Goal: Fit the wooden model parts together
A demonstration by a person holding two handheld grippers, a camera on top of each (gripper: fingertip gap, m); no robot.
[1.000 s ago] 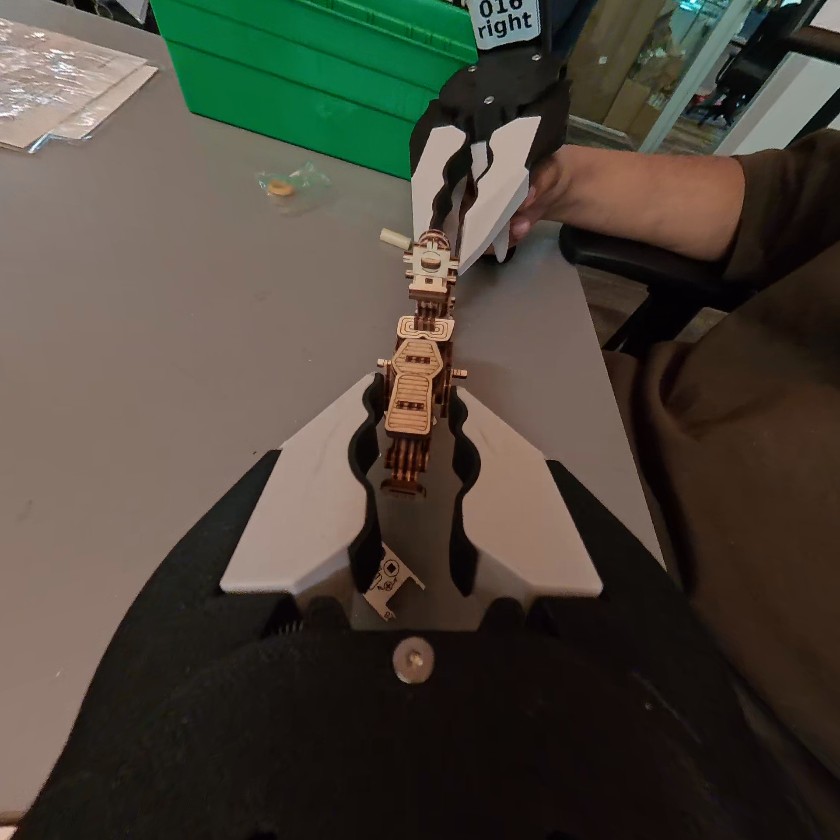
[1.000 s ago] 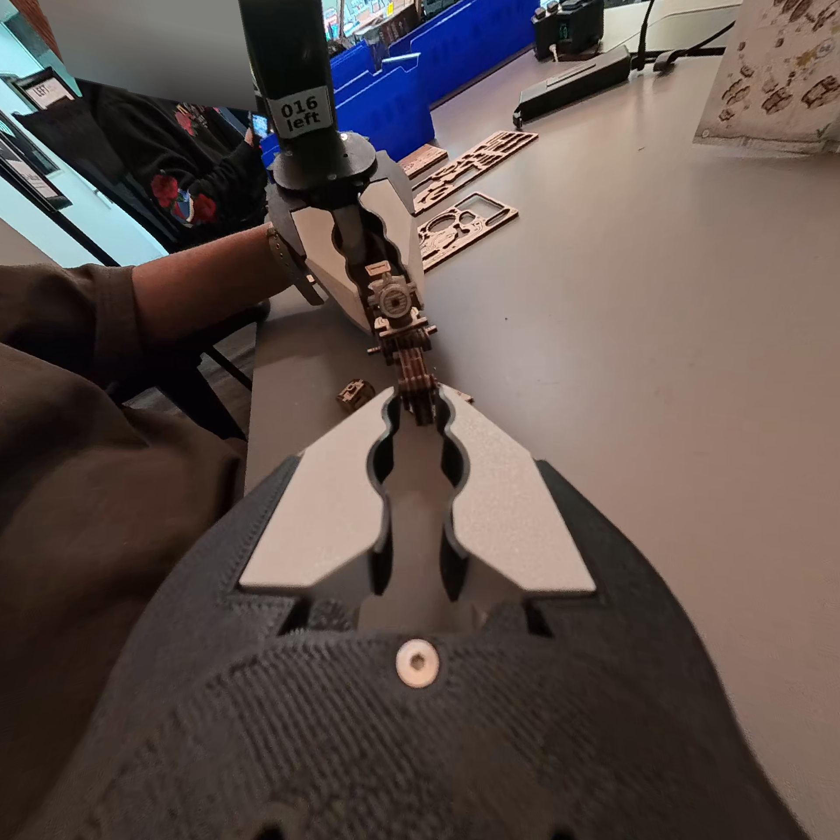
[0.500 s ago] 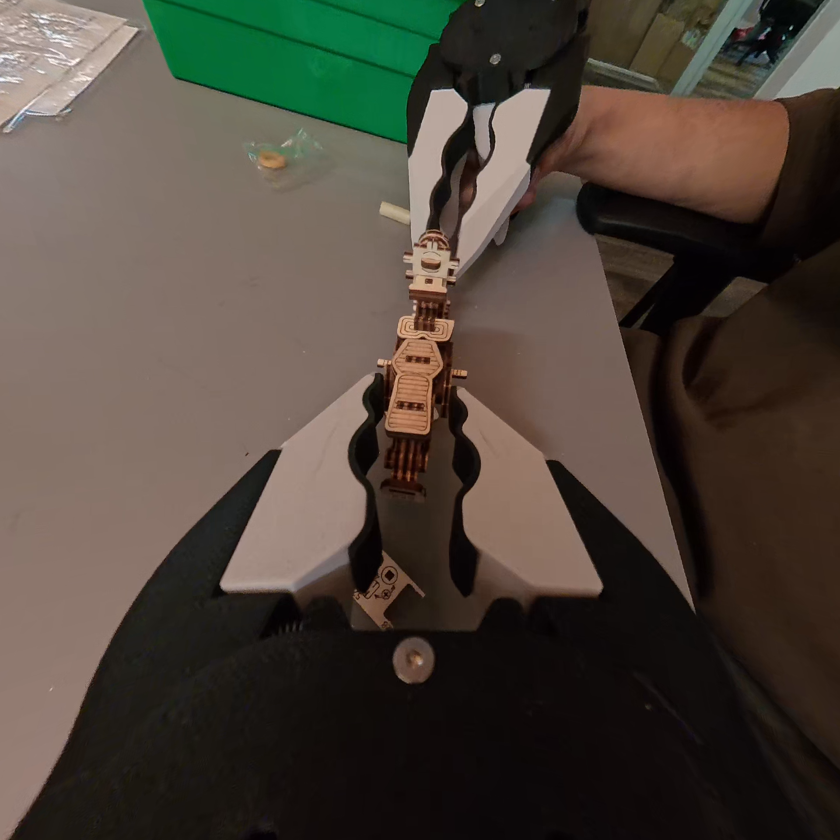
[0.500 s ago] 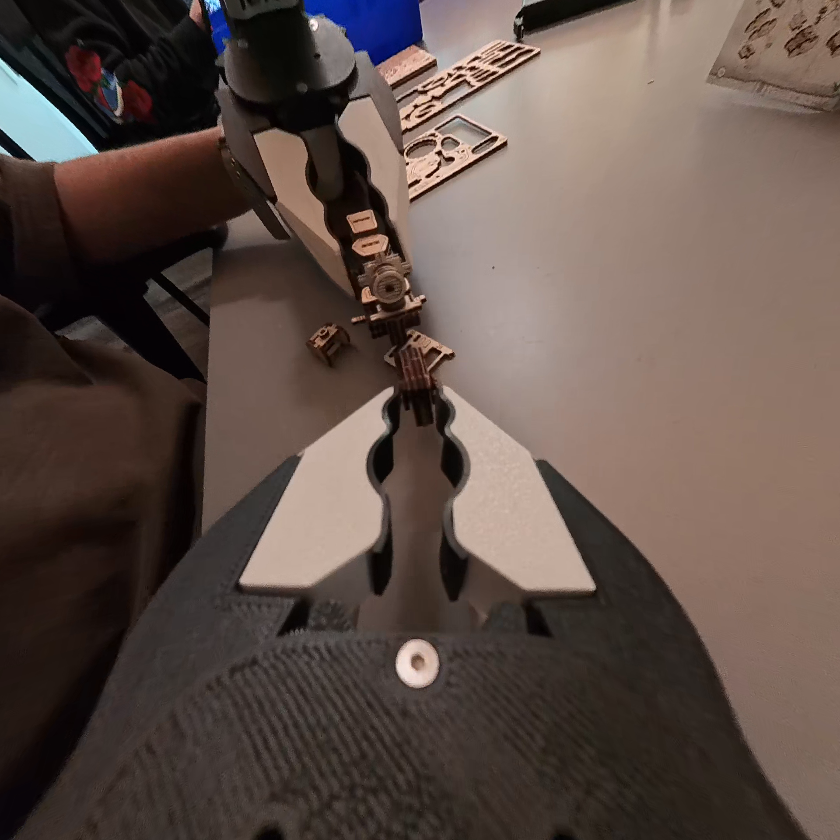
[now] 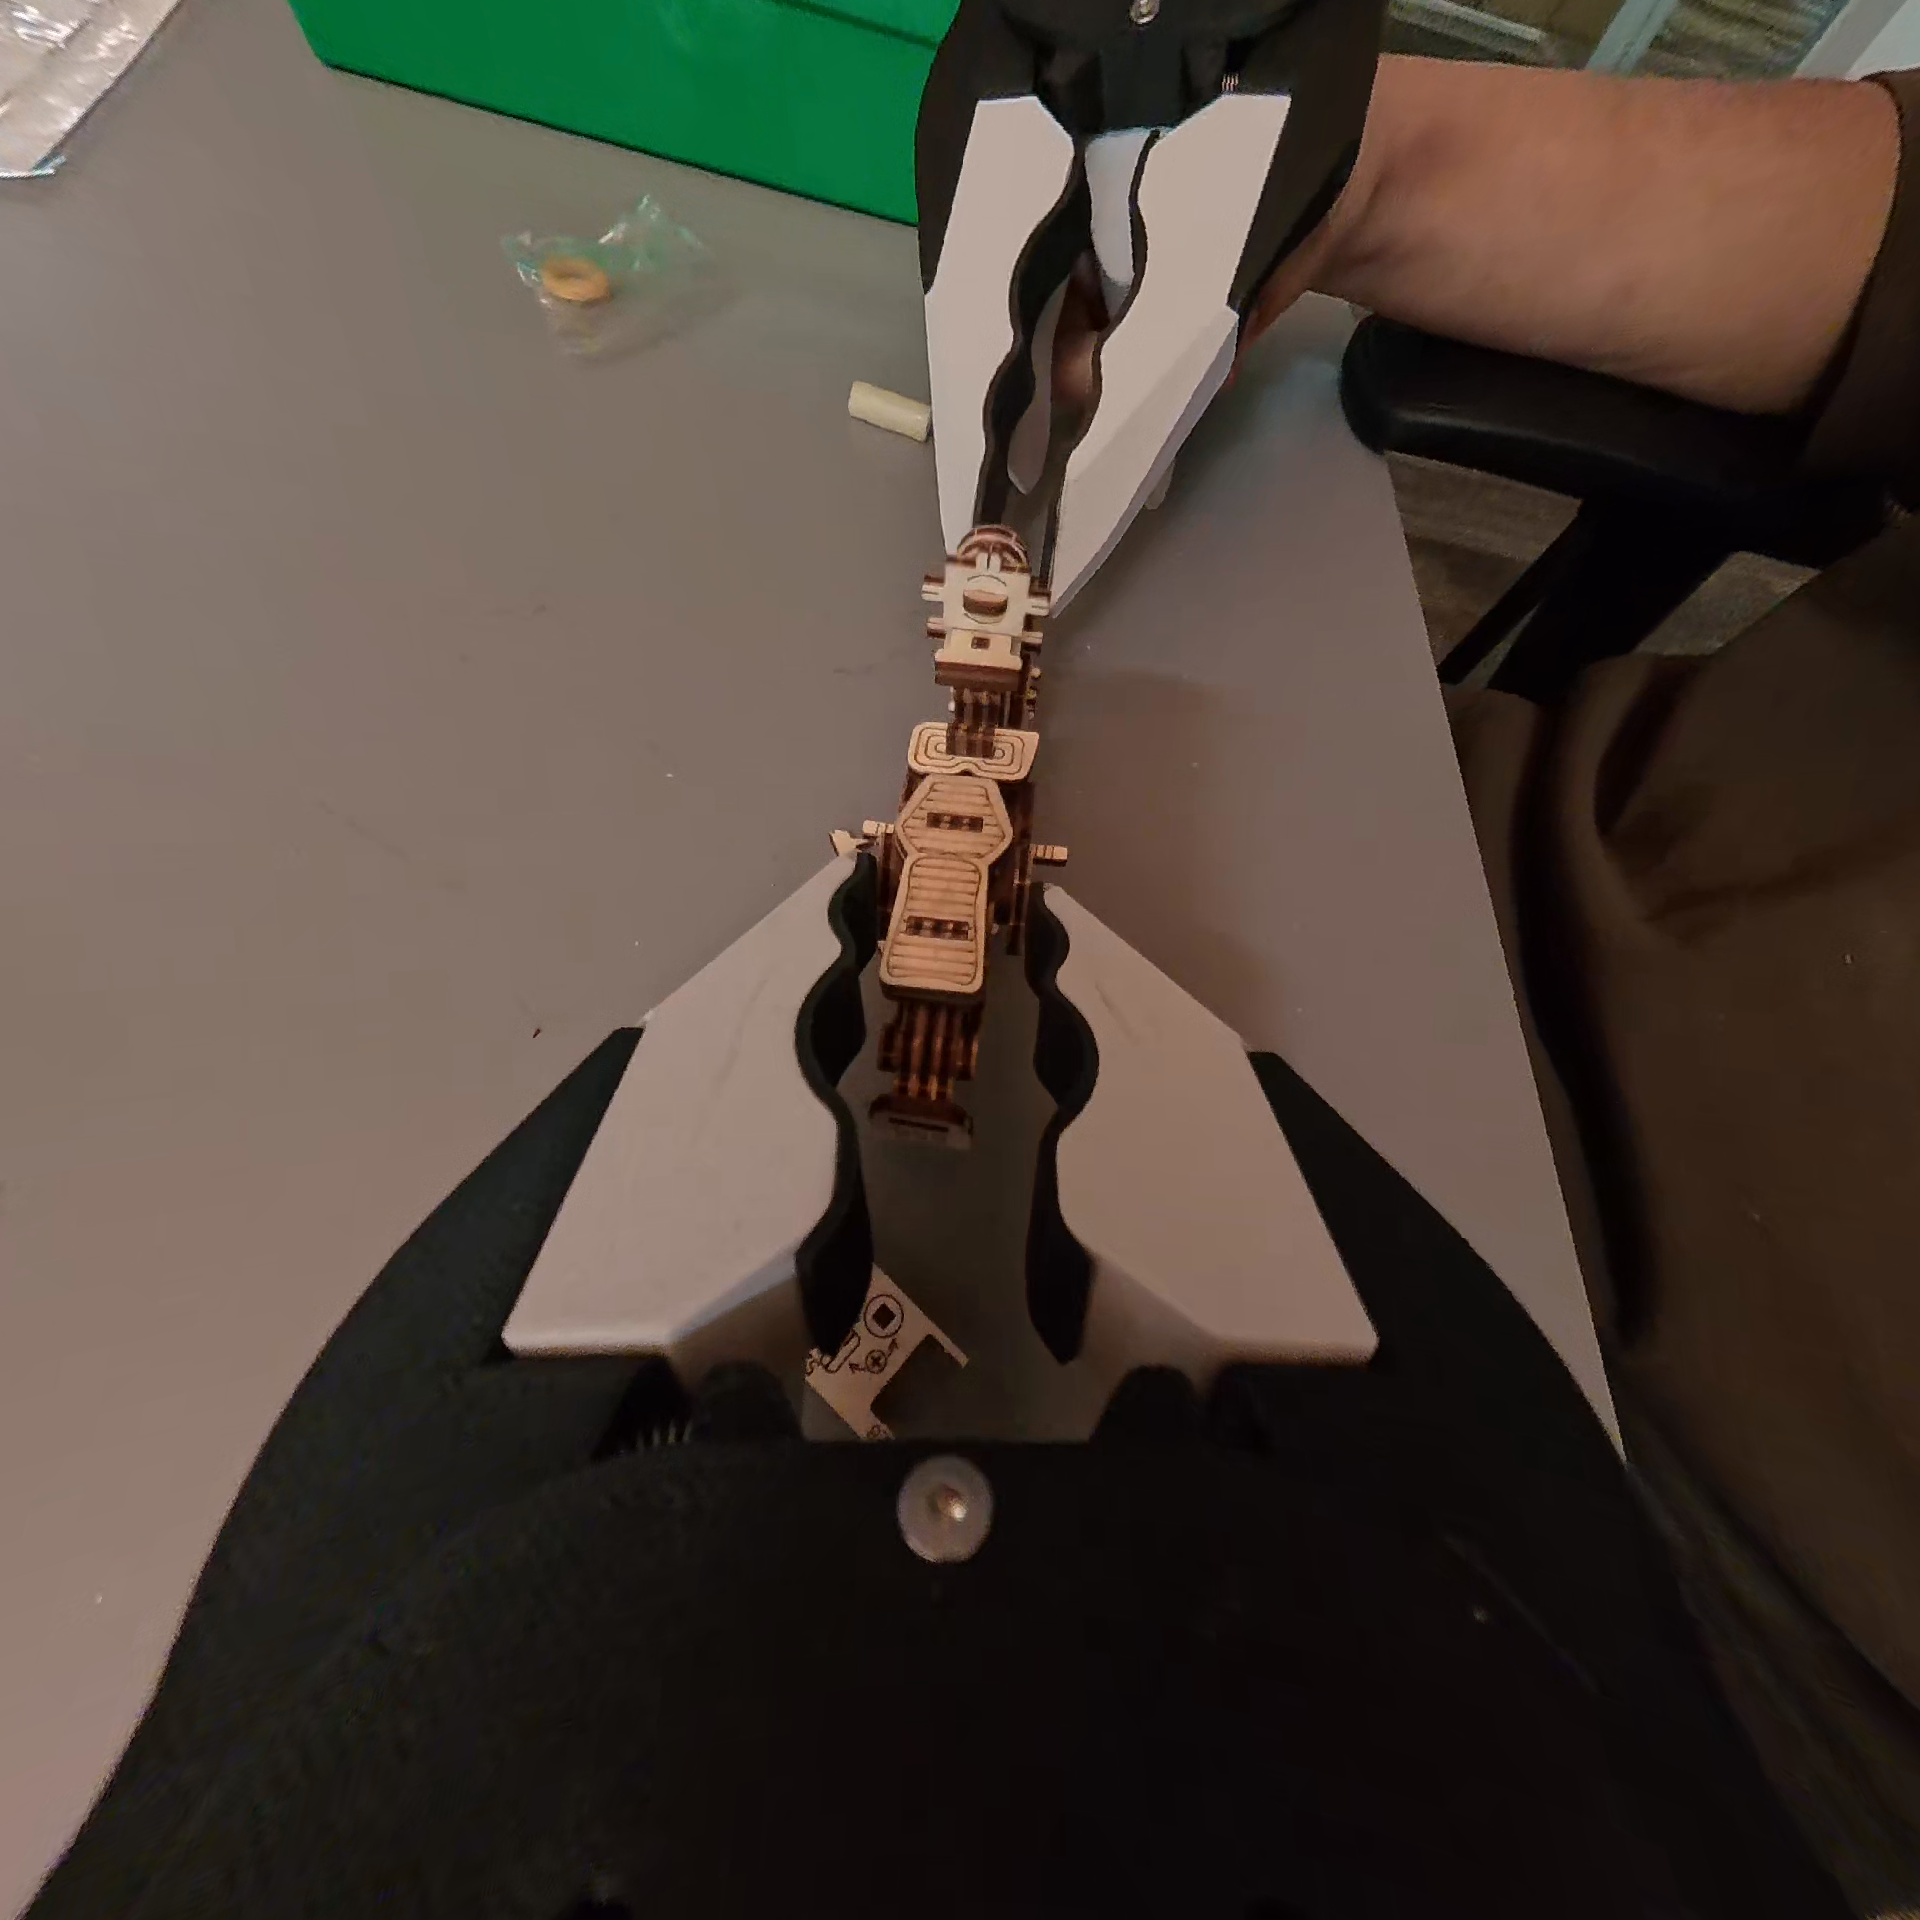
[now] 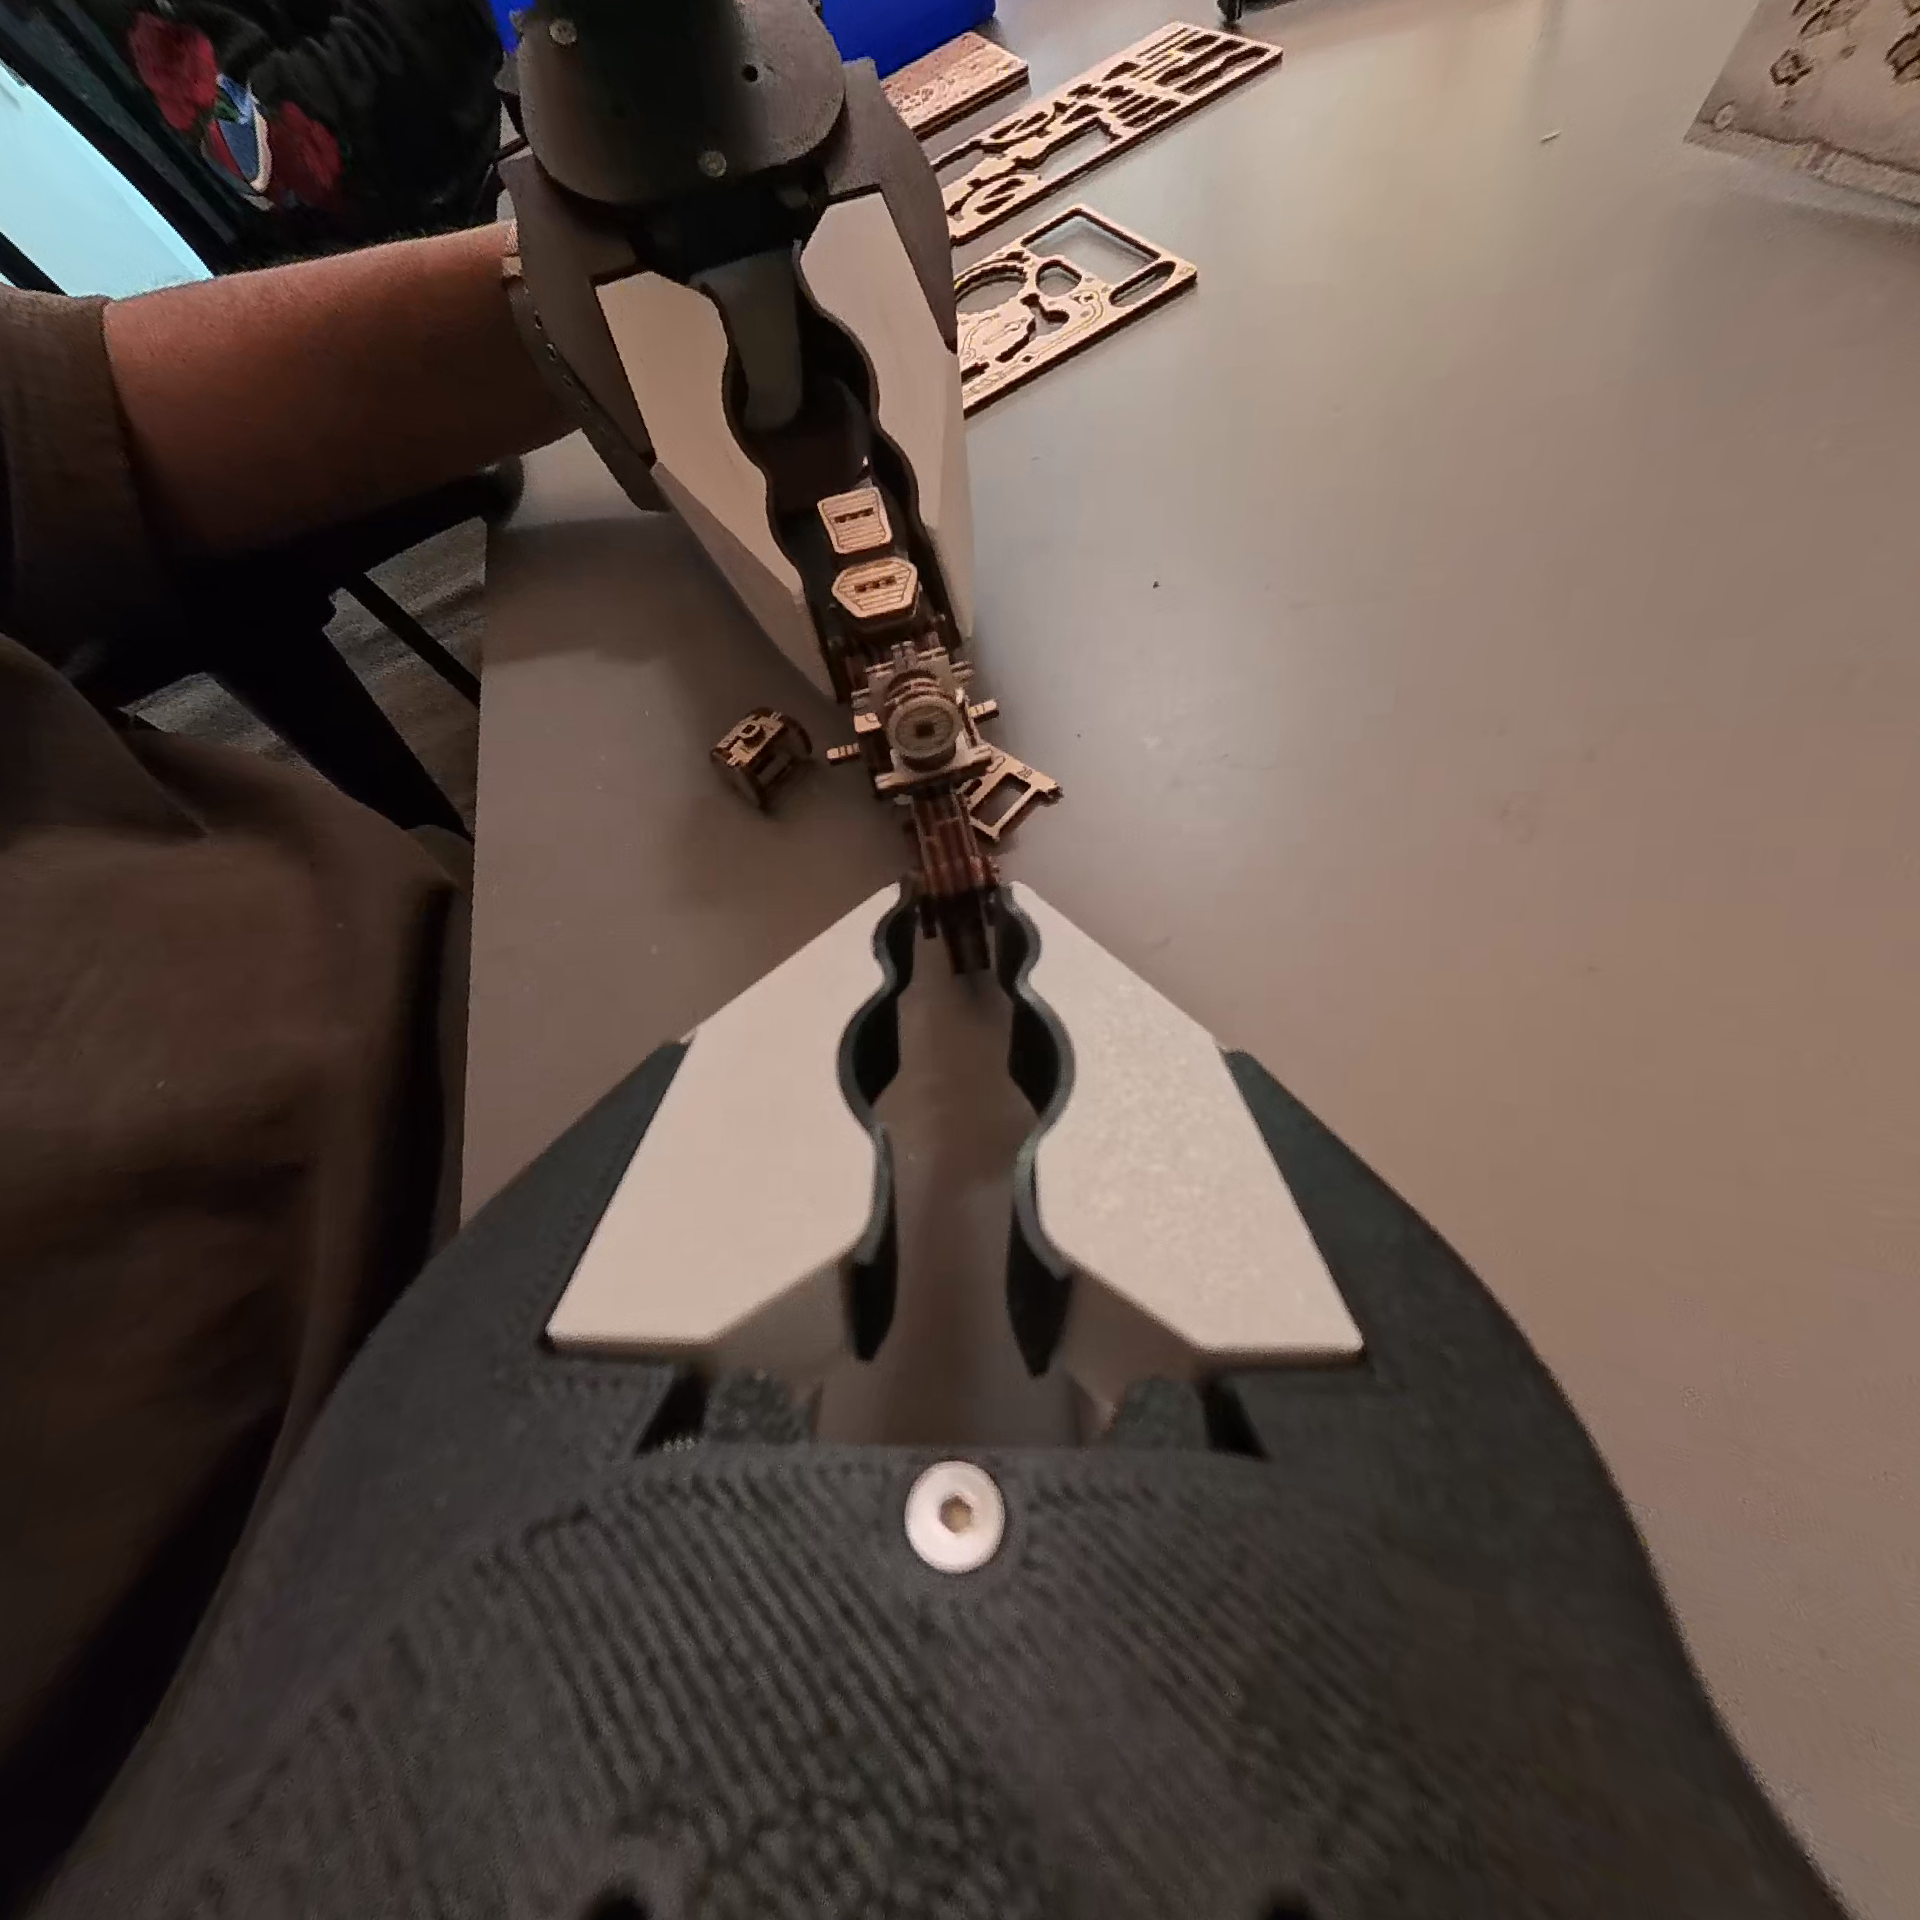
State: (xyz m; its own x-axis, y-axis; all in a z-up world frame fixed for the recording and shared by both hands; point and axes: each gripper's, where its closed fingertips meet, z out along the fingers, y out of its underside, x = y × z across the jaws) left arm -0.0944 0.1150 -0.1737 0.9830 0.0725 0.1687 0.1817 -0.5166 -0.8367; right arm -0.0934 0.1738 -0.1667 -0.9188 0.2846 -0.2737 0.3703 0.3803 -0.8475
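Since a second ago the right hand-held gripper (image 6: 954,914) has drawn nearer, both clamping the wooden motorcycle model (image 5: 940,914); the left hand-held gripper (image 5: 945,914) grips its seat, seating continues.

Slim laser-cut wooden model (image 5: 951,894) (pale slatted top plates, darker layered ribs) held lengthwise above the table

No readable words or numbers anywhere; only small engraved symbols, a square and a crossed circle, on a flat wooden piece (image 5: 883,1361) lying on the tabletop (image 5: 312,727), and blurred print on a sheet (image 6: 1808,94).
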